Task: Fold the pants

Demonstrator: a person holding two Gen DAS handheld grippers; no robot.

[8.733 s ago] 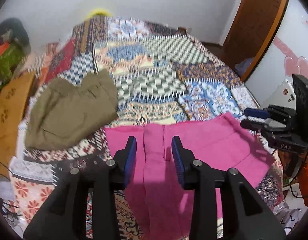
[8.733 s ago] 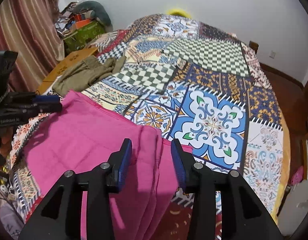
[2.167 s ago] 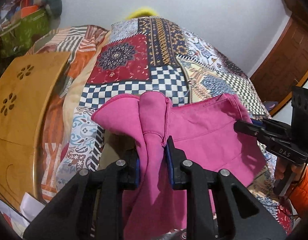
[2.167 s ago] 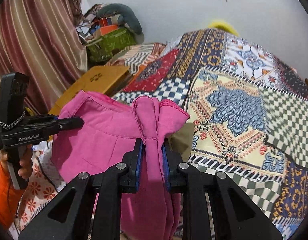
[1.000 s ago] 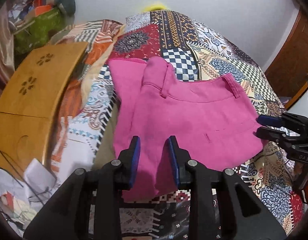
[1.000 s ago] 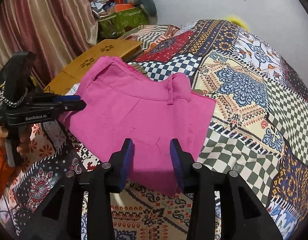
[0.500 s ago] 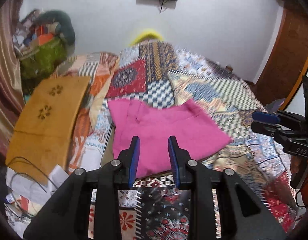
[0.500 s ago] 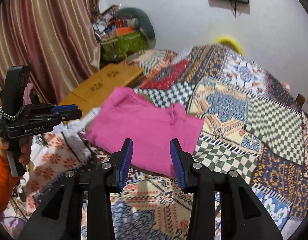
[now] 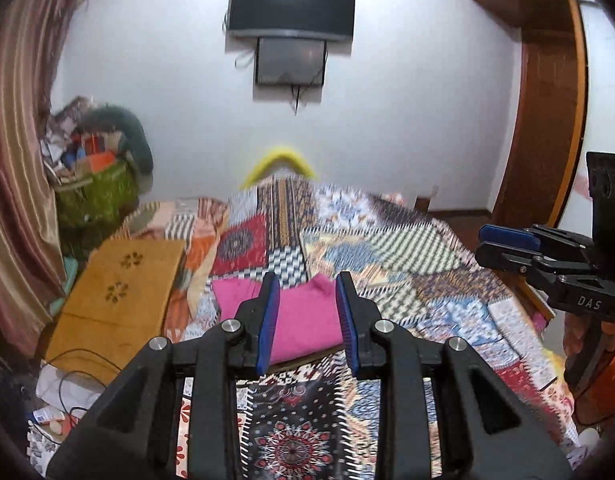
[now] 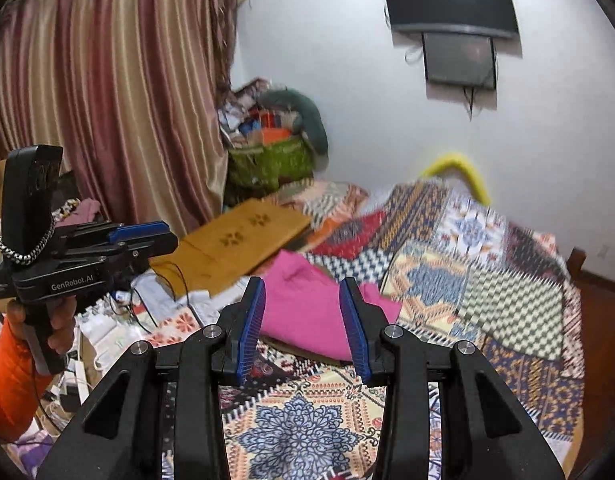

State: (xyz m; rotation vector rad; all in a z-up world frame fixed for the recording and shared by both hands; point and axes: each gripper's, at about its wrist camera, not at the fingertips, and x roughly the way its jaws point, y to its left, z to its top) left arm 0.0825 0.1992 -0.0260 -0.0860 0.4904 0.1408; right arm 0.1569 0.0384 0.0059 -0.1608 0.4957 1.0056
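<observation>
Your pants (image 9: 303, 320) look matt pink cloth, soft; bedspread (image 9: 407, 264) = printed patchwork cloth. Board (image 9: 119, 292) far left: smooth wood. Left gripper (image 9: 307, 324): matt black plastic, ribbed blue pads, shiny metal screws.

Both wrist views above shared bed (image 9: 427, 264)

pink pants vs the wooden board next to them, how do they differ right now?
The pink pants are soft cloth, folded into a compact stack; the wooden board is one rigid flat panel with flower-shaped cutouts. The pants lie on the patchwork bedspread; the board sits at the bed's edge on the curtain side, tilted. The pants are bright pink, the board tan. Shared: neither is held, and both grippers are clear of them.
</observation>
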